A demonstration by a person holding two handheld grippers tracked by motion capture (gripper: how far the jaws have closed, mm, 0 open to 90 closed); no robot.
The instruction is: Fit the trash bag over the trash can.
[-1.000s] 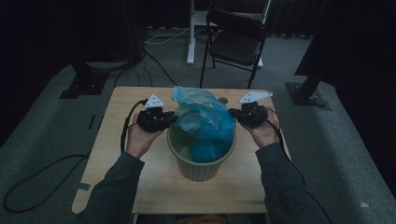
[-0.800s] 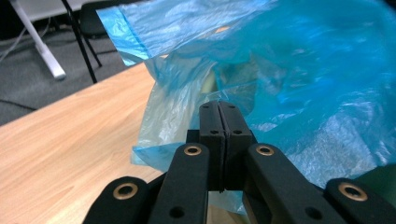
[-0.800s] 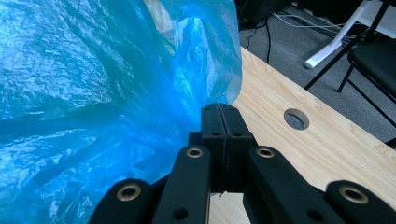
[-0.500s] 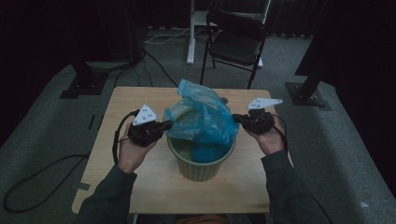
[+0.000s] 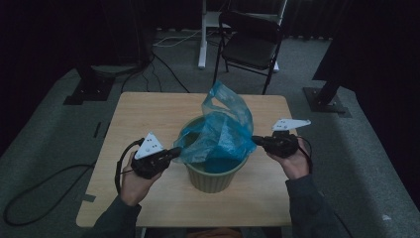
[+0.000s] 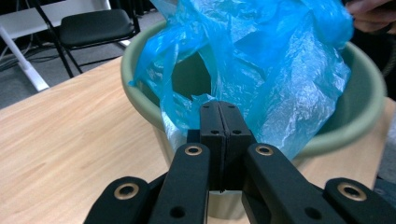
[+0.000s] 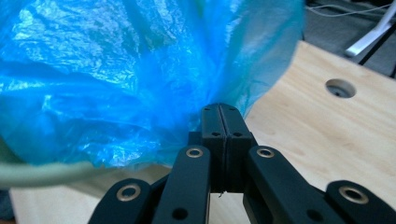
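Where the two black jaw pairs meet it, one item: a thin, crinkled, translucent blue plastic bag [image 5: 220,131], glossy and creased all over, its loose top standing in a soft peak above the jaws. It sits in and over a round, smooth, pale green plastic bucket [image 5: 216,179] with a rolled rim; the bag's lower part is inside the bucket, its sides drawn outward over the rim.

Left gripper [image 5: 174,151]: black, jointed links with brass-coloured rivets, jaws pressed flat together on an edge of the blue film, just outside the bucket's rim. The bag balloons directly ahead of its fingertips [image 6: 219,109].

Right gripper [image 5: 257,142]: same build, jaws likewise closed flush, pinching the bag's opposite edge. The film fans up and away from its fingertips [image 7: 219,112]; the green rim shows below and to one side of them.

Support: a light wood-grain rectangular table [image 5: 143,114], matt, with a round cable hole [image 7: 340,87] beyond the right fingertips.
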